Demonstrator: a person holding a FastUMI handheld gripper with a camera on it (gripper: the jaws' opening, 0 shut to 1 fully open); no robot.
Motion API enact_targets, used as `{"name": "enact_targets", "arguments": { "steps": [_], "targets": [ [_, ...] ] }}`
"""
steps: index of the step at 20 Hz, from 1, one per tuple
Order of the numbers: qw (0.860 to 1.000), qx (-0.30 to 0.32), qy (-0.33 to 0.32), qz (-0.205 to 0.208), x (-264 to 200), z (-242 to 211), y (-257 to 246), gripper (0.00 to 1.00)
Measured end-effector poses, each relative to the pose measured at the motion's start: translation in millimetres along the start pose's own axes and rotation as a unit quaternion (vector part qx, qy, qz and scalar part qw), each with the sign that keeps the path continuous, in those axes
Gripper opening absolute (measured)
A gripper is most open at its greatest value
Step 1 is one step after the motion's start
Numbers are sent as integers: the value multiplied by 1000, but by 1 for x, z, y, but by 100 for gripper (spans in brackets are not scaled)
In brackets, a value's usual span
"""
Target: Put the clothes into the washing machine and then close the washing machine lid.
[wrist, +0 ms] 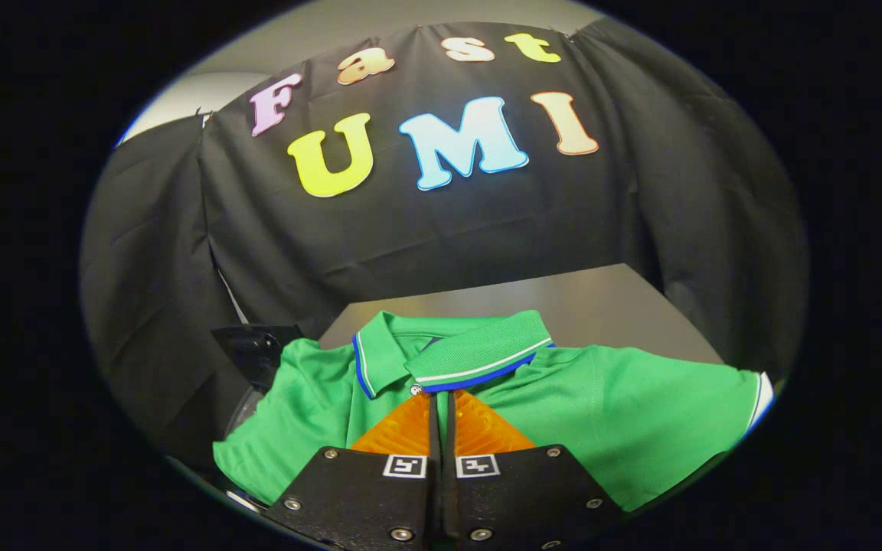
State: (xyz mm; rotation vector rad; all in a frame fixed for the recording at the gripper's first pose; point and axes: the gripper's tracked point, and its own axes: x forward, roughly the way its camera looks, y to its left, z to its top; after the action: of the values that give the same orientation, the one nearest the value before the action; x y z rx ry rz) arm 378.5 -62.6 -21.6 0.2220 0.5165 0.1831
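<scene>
Pinching the green polo shirt (625,413), the fingers (442,409) hover before a grey table (563,302) and black cloth wall (426,237).

Green polo shirt (609,413), blue-white trimmed collar, spread flat

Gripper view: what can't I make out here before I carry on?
- Tool: fingers close together over the green polo shirt; whether they pinch fabric is hidden by the fingers themselves.
- Shirt's lower part: covered by the tool body.
- Dark object beside the shirt's sleeve: partly covered by the shirt, too dim to identify.
</scene>
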Motion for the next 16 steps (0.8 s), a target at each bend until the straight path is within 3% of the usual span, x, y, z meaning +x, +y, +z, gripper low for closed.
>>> {"name": "enact_targets", "arguments": {
  "steps": [4, 16],
  "targets": [
    [998, 37, -36, 30, -9, 19, 9, 0],
    [986, 47, -110, 120, -39, 67, 71, 0]
  ]
}}
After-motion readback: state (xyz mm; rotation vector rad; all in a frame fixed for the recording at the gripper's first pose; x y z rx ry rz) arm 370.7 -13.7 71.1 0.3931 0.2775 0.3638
